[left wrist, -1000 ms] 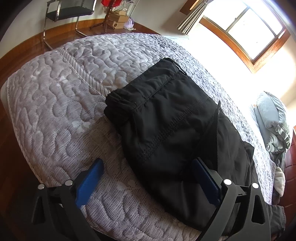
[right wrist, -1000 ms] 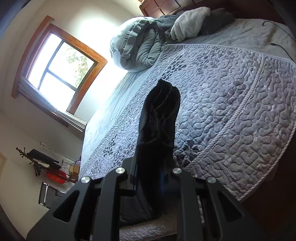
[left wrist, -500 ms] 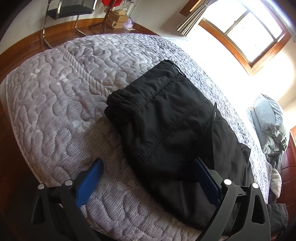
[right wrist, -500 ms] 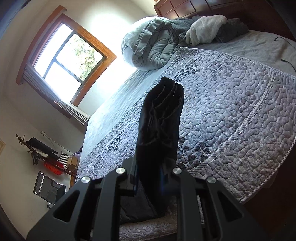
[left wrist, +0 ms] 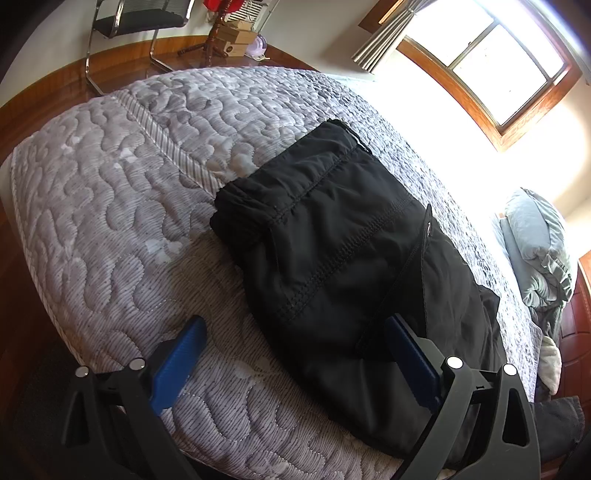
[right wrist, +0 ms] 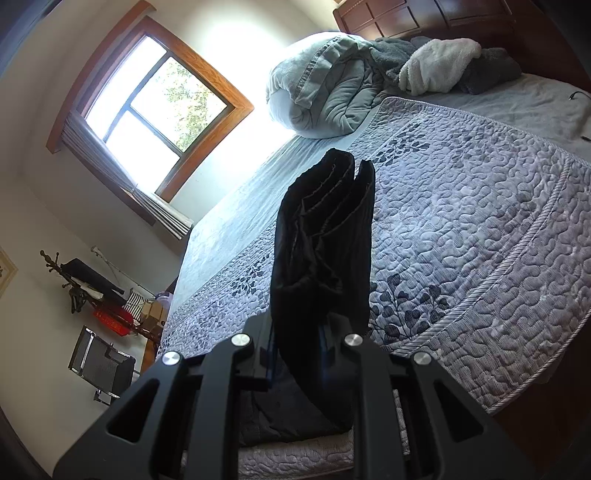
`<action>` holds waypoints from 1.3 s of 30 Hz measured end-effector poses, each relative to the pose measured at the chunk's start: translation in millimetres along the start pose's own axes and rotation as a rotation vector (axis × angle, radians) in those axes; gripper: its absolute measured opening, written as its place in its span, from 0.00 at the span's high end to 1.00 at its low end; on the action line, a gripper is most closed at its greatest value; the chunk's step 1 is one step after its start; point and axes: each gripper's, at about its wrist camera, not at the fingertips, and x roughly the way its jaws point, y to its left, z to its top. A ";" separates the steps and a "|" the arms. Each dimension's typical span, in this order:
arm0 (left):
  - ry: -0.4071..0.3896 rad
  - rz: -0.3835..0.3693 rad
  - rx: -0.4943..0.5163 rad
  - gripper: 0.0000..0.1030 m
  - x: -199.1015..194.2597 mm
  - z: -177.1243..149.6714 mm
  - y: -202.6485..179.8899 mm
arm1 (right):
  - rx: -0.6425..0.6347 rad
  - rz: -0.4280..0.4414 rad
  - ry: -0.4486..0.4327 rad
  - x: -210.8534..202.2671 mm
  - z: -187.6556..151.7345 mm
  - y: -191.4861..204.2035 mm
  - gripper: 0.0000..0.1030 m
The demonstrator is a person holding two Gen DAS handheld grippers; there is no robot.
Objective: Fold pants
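Note:
The black pants (left wrist: 332, 258) lie on the grey quilted bedspread (left wrist: 110, 206), waistband end toward the foot of the bed. My left gripper (left wrist: 295, 354) is open just above the near side of the pants, its right blue finger (left wrist: 410, 354) over the fabric and its left blue finger (left wrist: 181, 354) over the quilt. My right gripper (right wrist: 297, 343) is shut on the bunched leg end of the pants (right wrist: 325, 243) and holds it lifted off the bed, fabric standing up between the fingers.
A rolled grey duvet (right wrist: 325, 85) and white and grey blankets (right wrist: 439, 66) lie at the headboard. A window (right wrist: 155, 103) is on the far wall. A black chair (left wrist: 140, 18), boxes and a coat rack (right wrist: 74, 288) stand on the wooden floor beyond the foot.
My right gripper has lifted and tilted upward with the pants leg end; more of the headboard and window shows. The left gripper has barely moved.

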 end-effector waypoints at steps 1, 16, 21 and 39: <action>0.000 0.000 0.000 0.05 -0.1 0.0 0.1 | -0.007 -0.001 0.000 0.2 -0.3 2.0 0.85; 0.001 0.000 0.000 0.05 -0.1 0.2 0.3 | -0.064 0.022 0.010 3.4 -4.7 30.9 0.85; 0.001 -0.001 0.000 0.05 0.0 0.2 0.4 | -0.076 0.025 0.014 3.9 -5.3 35.6 0.85; 0.003 0.001 0.001 0.05 -0.2 -0.5 0.6 | -0.138 0.038 0.024 7.6 -12.8 68.4 0.85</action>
